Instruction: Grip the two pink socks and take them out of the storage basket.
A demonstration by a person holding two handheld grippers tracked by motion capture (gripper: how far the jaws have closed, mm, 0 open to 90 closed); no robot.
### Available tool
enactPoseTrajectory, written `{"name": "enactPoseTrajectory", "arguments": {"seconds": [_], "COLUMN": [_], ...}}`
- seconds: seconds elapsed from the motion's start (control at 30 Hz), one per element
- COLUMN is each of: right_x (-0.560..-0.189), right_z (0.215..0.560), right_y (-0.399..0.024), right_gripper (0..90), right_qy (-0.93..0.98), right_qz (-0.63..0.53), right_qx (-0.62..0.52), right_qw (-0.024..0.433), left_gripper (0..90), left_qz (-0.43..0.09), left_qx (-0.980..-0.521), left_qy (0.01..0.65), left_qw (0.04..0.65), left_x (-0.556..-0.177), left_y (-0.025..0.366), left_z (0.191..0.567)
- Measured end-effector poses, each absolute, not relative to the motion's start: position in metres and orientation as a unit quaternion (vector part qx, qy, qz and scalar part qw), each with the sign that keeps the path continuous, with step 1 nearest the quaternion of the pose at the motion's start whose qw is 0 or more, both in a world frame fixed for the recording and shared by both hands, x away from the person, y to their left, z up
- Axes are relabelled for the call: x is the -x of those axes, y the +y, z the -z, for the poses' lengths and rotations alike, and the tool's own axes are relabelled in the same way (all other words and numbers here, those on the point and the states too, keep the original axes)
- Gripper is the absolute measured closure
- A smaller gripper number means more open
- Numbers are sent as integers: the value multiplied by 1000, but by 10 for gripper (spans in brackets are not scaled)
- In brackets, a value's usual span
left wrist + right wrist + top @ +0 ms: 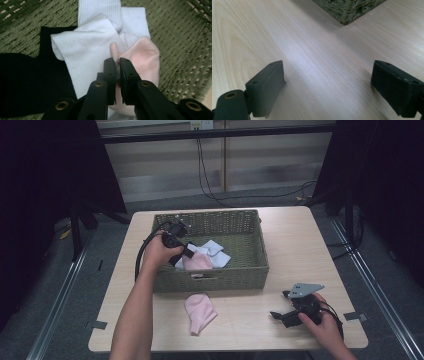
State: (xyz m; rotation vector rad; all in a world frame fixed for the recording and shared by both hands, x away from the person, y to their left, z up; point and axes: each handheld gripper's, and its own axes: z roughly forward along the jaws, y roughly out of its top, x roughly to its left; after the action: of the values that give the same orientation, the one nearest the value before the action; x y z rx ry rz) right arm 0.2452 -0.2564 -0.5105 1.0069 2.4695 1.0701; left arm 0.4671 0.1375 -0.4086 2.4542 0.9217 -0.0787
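- My left tool (117,68) is clenched on a soft pink sock (145,60) inside the woven green basket (175,30), among white and black socks.
- My right tool (328,85) gapes released over the smooth wooden worktop (312,50).
- The pinched fold hides between the pads.

The right tongs (327,87) stand wide open over the bare wooden table (312,50), the woven basket's corner (347,10) beyond.

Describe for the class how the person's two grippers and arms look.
Both grippers are black with flat, rectangular jaw pads. The left gripper trails a looped black cable and shows brass-coloured rivets. The right gripper carries a grey three-cornered plate. Both forearms are bare, with no sleeves in sight.
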Motion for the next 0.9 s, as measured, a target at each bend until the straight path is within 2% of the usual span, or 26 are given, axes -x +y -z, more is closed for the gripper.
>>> {"name": "enactPoseTrajectory", "arguments": {"seconds": [0.33,0.9], "right_x": [-245,-245], "right_z": [511,510], "right_y": [-256,-256], "right_gripper": [111,111], "right_qy": [852,852], "right_qz": [-369,-369], "right_qx": [-347,-348], "right_qw": [134,134], "left_gripper": [847,848], "left_qz": [26,15], "left_qx": [-895,-893], "left_qy": [356,340], "left_qw": [269,294], "left_x": [-463,-445], "left_y": [146,149], "left_z": [373,307]}}
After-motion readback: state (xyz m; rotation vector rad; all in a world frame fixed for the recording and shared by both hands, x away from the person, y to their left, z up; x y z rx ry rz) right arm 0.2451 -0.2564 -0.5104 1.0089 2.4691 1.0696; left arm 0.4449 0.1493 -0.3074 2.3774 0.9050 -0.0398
